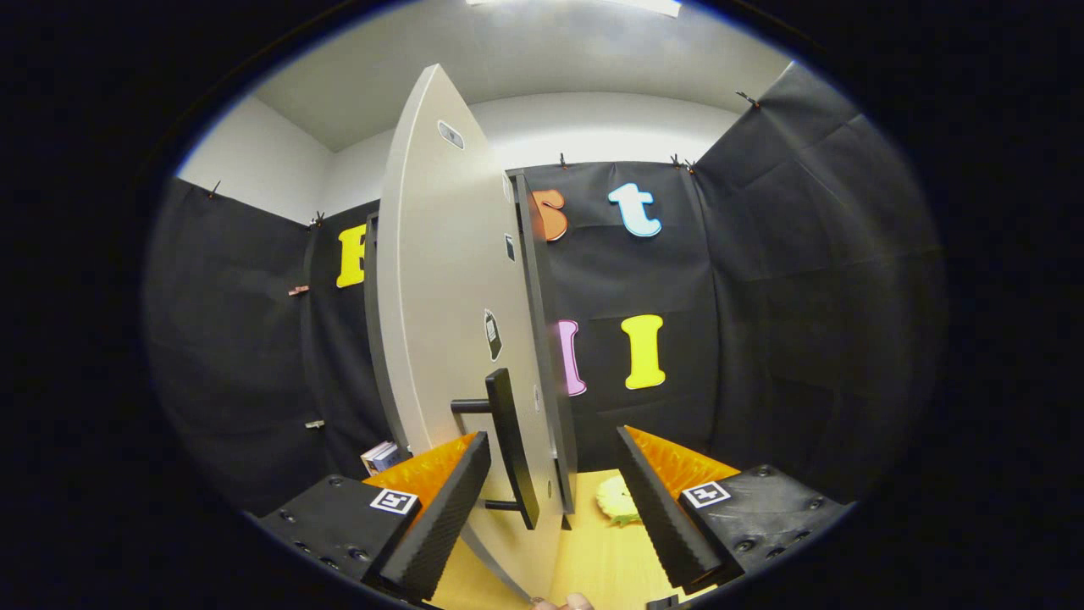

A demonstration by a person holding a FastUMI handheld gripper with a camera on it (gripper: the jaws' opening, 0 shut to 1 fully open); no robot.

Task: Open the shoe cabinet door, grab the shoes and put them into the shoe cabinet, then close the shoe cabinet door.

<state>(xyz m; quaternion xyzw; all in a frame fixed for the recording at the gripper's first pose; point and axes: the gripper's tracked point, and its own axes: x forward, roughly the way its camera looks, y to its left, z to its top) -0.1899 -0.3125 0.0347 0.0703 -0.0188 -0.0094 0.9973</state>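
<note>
The claw [555, 500] is spread wide, its two fingers well apart and gripping nothing. Standing between them is the shoe cabinet door [449, 322], a pale panel seen nearly edge-on and swung out toward the camera. Its dark bar handle [511, 445] runs upright on two short posts, sitting just ahead of the left finger and close beside its ribbed inner face; whether the finger touches the handle cannot be told. The right finger stands clear of the door, with open space between them. Behind the door's far edge shows the dark side of the shoe cabinet [542, 339]. A few small stickers dot the door's face. Down low, between the fingers and past the door, lies a light wooden floor [593, 551], and on it a pale yellow, fluffy-looking object [616, 500] that may be one of the shoes, too hidden to say. Near the left finger a small box [383, 456] rests by the wall.
</note>
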